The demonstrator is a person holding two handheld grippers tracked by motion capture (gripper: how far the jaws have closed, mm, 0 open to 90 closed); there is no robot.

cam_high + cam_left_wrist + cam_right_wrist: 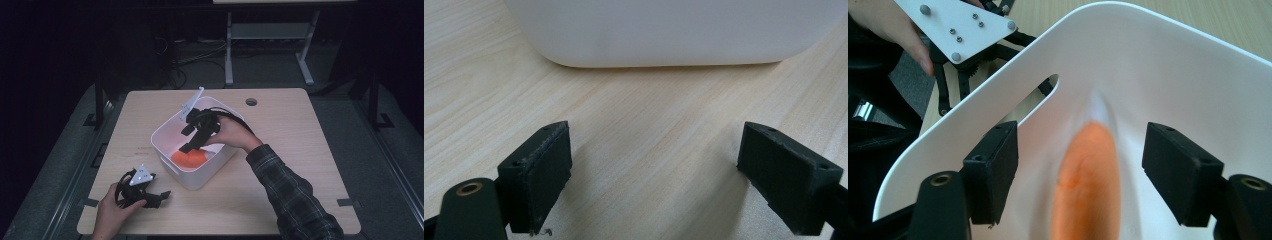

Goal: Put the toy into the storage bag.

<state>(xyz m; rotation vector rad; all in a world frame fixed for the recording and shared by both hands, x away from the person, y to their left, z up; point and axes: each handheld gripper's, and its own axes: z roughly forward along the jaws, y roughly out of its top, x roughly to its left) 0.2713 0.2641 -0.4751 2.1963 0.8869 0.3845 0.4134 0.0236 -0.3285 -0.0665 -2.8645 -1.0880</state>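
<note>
A white tub (pixel 192 172) sits mid-frame on the table (pixel 300 150), holding one orange carrot-like piece (pixel 189 158) on its floor. The right gripper (pixel 192 145) reaches inside, jaws released either side of it. The left gripper (pixel 161 196), lower left, rests spread and empty.

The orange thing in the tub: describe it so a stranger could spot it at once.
Find the wooden table, then the white tub near its middle. The orange thing lies on the tub's floor under the right gripper, the only brightly coloured thing there.
</note>
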